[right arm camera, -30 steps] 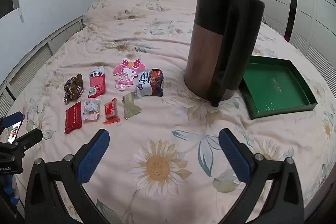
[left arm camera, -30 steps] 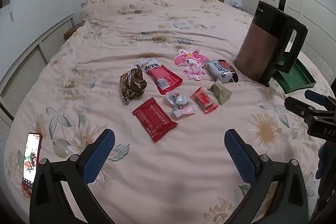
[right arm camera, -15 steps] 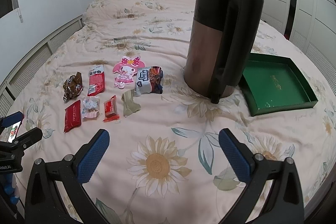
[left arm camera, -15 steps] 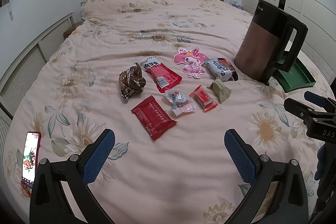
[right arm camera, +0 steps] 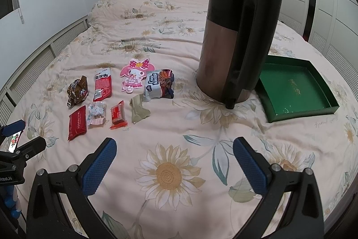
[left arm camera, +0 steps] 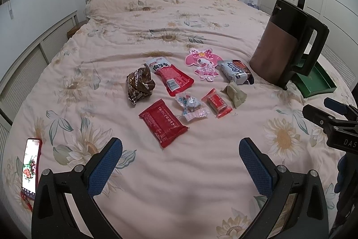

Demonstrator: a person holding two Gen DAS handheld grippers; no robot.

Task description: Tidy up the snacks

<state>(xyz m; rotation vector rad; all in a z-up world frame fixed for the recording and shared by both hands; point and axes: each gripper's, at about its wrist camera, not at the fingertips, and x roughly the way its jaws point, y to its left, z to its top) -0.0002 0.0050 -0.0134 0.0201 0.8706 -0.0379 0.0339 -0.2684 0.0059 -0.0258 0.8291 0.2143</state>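
Eight snack packets lie loosely grouped on a sunflower-print bedspread (left arm camera: 179, 183), among them a red wafer packet (left arm camera: 162, 123) nearest the left gripper (left arm camera: 180, 149). Both grippers (left, and right gripper (right arm camera: 174, 149)) hover empty, fingers wide apart. A green tray (right arm camera: 299, 111), likely the destination, sits beside a brown kettle (right arm camera: 237, 46).
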